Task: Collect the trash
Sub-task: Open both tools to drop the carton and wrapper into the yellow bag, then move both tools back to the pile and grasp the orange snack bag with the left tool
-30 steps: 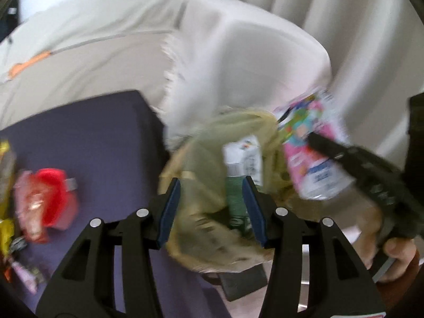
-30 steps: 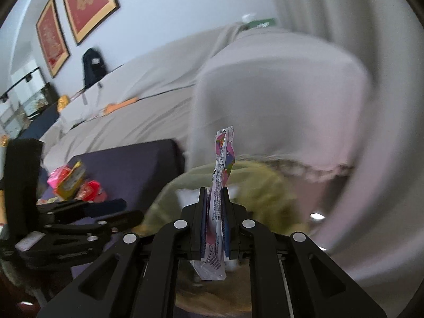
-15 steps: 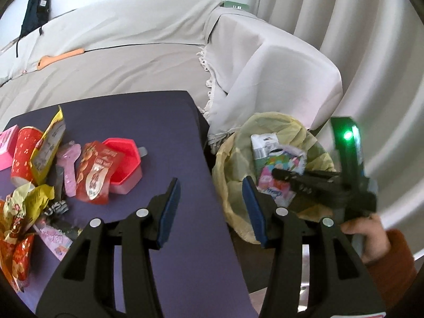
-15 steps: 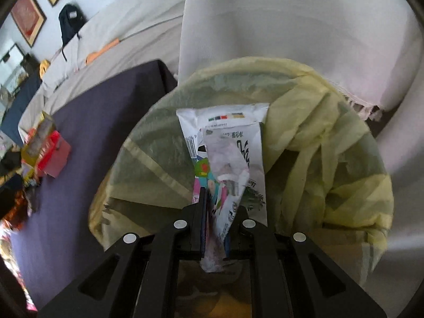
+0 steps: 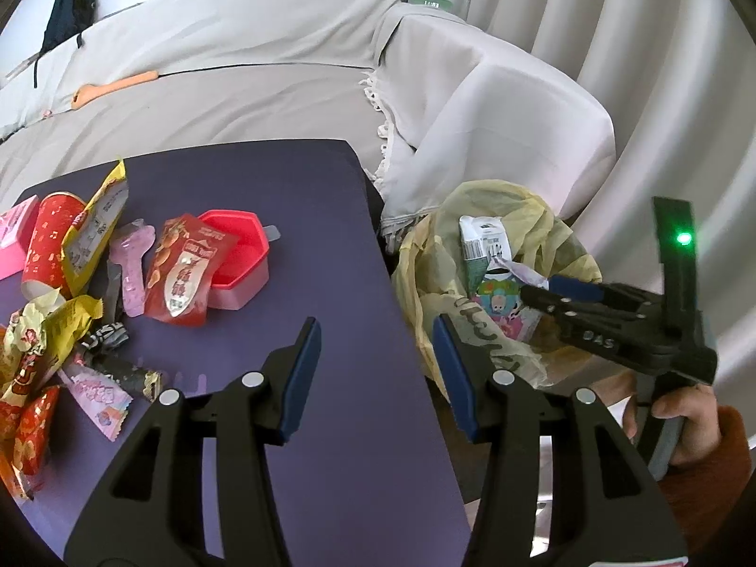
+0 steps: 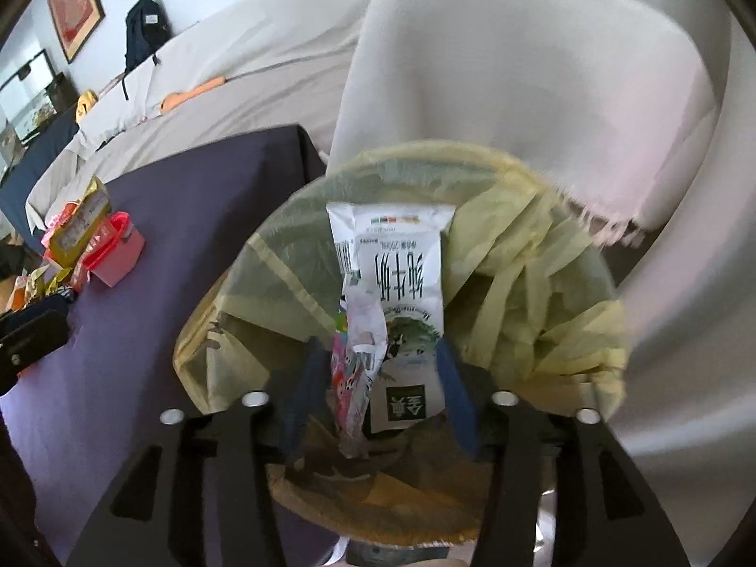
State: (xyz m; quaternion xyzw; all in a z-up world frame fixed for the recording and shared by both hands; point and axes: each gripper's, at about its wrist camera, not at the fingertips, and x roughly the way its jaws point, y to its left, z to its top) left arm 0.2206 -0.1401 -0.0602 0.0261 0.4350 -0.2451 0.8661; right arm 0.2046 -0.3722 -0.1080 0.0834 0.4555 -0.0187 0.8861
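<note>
A bin lined with a yellow bag (image 5: 477, 330) (image 6: 529, 255) stands beside the purple table's right edge. Inside it stand a white milk carton (image 6: 401, 260) (image 5: 484, 245) and a pink colourful wrapper (image 6: 354, 378) (image 5: 503, 302). My right gripper (image 6: 378, 373) is open over the bin, the wrapper loose between its blurred jaws; it also shows in the left wrist view (image 5: 538, 290). My left gripper (image 5: 375, 354) is open and empty above the table's right edge. Several wrappers lie at the table's left, including a red packet (image 5: 184, 269) and a pink box (image 5: 241, 255).
The purple table (image 5: 330, 236) (image 6: 165, 217) holds a red paper cup (image 5: 47, 245), a yellow bag (image 5: 92, 231) and a pink wrapper (image 5: 101, 394). A covered sofa (image 5: 236, 75) and its armrest (image 5: 496, 108) stand behind; curtains hang at the right.
My right gripper has opened and let go of the pink wrapper, which now stands in the bin. My left gripper has drawn back slightly; more of the table shows.
</note>
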